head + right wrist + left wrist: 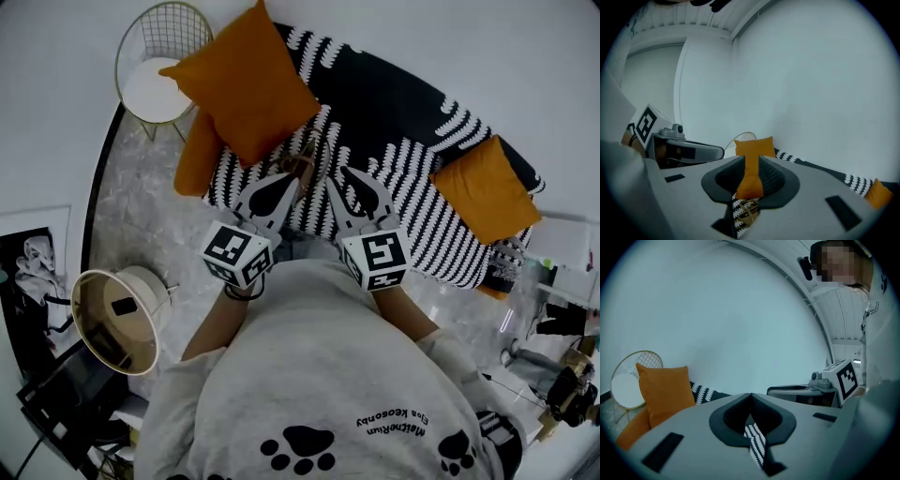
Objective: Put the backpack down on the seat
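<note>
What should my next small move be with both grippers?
Probably ease both grippers straight back, clear of the patterned seat. The left gripper is shut on nothing, the right gripper has jaws slightly apart with only the orange cushion showing between them, and the brown strap lies on the seat beyond their tips, held by neither.

Head view: high above person, facing steeply down onto sofa [394, 103]; left gripper [296, 181] and right gripper [339, 178] near, mid-frame.
Left gripper view, right gripper view: low, close behind own fingers [693, 427], facing roughly level at far white wall [740, 324].
All three share orange cushion [246, 82], wire chair [164, 56], sofa.
</note>
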